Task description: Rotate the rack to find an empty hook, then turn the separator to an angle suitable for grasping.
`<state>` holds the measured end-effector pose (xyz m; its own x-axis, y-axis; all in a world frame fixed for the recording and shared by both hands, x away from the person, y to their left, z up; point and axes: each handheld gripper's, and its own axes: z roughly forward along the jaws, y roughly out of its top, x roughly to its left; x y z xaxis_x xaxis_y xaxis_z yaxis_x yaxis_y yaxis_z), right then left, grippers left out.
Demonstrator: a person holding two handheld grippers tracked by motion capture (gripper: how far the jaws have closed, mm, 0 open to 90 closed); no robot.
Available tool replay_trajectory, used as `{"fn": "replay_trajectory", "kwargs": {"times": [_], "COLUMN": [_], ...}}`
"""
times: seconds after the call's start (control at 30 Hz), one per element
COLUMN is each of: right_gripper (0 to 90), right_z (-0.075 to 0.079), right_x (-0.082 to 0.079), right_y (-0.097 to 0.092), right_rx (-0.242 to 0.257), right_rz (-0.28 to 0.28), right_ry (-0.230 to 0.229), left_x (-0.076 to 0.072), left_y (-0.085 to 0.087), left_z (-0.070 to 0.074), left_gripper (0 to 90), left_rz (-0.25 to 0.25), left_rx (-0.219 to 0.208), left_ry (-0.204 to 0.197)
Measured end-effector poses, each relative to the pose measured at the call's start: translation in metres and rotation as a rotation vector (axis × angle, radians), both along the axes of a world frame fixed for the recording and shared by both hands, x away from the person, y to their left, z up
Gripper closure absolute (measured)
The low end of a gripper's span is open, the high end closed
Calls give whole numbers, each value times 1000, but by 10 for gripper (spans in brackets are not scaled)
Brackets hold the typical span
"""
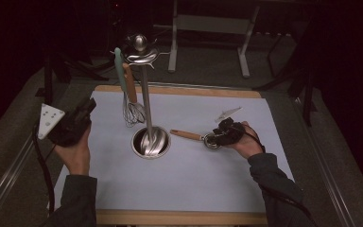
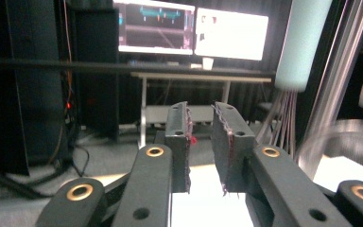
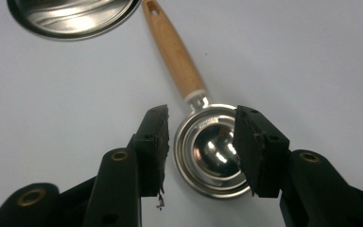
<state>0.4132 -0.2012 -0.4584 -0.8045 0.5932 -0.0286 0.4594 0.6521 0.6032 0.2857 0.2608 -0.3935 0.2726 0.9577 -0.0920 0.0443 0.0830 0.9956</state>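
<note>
A steel scoop (image 1: 211, 140) with a wooden handle (image 1: 186, 135) lies on the white mat (image 1: 208, 179), right of the utensil stand's round base (image 1: 150, 142). My right gripper (image 1: 219, 134) hovers over it. In the right gripper view, the gripper (image 3: 202, 113) stands open with its jaws on either side of the scoop's bowl (image 3: 212, 156), and the handle (image 3: 175, 52) points away. My left gripper (image 1: 90, 106) is held at the mat's left edge. In its own view, the left gripper (image 2: 201, 113) stands part open with nothing between its pads.
A whisk with a teal handle (image 1: 119, 71) and a wooden-handled utensil (image 1: 130, 82) hang from the stand's pole (image 1: 144, 90). Close to the right in the left gripper view are the teal handle (image 2: 302, 42) and the whisk wires (image 2: 283, 118). Lit monitors (image 2: 194, 28) glow beyond the table.
</note>
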Motion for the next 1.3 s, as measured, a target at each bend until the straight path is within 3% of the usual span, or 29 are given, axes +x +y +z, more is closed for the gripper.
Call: {"fn": "replay_trajectory", "kwargs": {"times": [0.17, 0.37, 0.5, 0.6, 0.77, 0.93, 1.1, 1.13, 1.2, 1.3], "right_gripper": [555, 555, 555, 555, 553, 549, 552, 567, 681, 818], "right_z": [2, 3, 2, 2, 2, -3, -13, -15, -17, -20], "right_x": [7, 16, 20, 22, 26, 31, 37, 38, 40, 42], "right_y": [6, 12, 17, 20, 28, 33, 32, 31, 30, 32], "right_rx": [4, 12, 10, 7, -3, -9, -4, 7, 27, 25], "right_rz": [-6, -13, -18, -17, -9, -8, -35, -46, -53, -68], "right_ry": [-3, -9, -9, -10, -3, 13, 31, 37, 41, 22], "left_x": [-6, -18, -20, -19, -18, -14, -14, -14, -14, -14], "left_y": [-2, -8, -12, -15, -19, -19, -19, -19, -19, -19], "left_z": [-42, -92, -119, -127, -132, -141, -143, -143, -144, -144], "left_gripper": [747, 728, 720, 718, 710, 708, 701, 700, 698, 697], "left_rz": [-7, -4, -25, -47, -71, -83, -83, -82, -82, -85], "left_rx": [-7, -48, -36, -15, -3, -28, -27, -28, -31, -30], "left_ry": [69, 153, 214, 236, 233, 249, 250, 250, 249, 250]}}
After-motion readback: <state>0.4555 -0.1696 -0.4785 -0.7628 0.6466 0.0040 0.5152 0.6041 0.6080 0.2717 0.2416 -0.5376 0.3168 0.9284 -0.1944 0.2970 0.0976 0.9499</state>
